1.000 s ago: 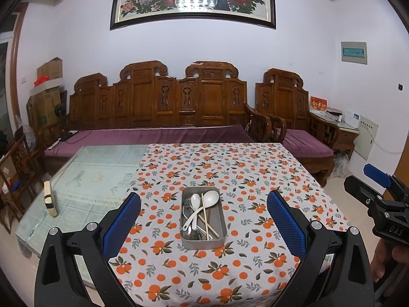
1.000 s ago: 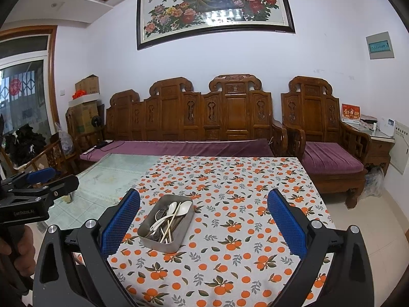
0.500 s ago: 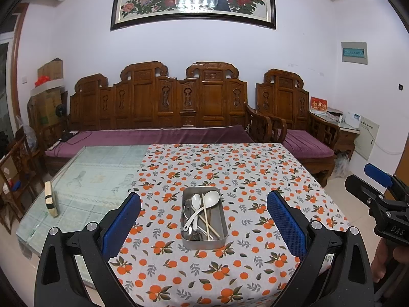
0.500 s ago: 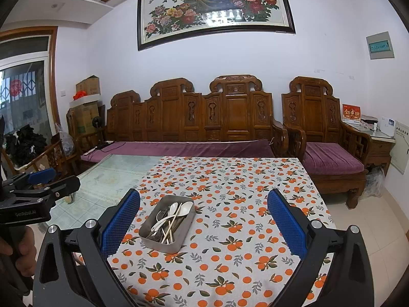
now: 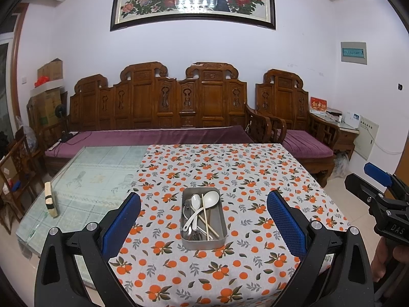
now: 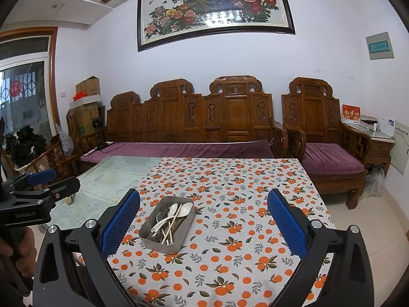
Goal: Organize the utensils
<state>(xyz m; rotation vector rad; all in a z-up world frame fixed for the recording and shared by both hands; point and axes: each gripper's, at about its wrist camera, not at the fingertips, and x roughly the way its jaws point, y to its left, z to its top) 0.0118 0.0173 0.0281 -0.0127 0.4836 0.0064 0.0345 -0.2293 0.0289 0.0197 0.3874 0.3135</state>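
Left wrist view: metal tray (image 5: 203, 239) set on the worktop (image 5: 255, 174), over the orange-print cloth (image 5: 230, 276), near its front edge. Inside, lying jumbled lengthwise: white spoons (image 5: 202, 208), wooden chopsticks (image 5: 206, 217), metal cutlery (image 5: 190, 215) beneath, types hard to tell apart. All utensils gathered in the one tray; none seen loose on the cloth. Fits either a sorted-away finish or a heap awaiting sorting; not settled from this moment.

Left claw (image 5: 203, 226) held above the front edge, spread wide, nothing between the pads. Right claw (image 6: 203, 226) likewise wide open and empty, tray (image 6: 167, 226) ahead and slightly to its left. Each claw visible at the edge of the other's view, well apart.

Risks noted: overlapping handles, so lifting one piece likely drags or flicks a neighbour out; thin chopsticks prone to slip from the pads; light tray liable to skid on the cloth if nudged.
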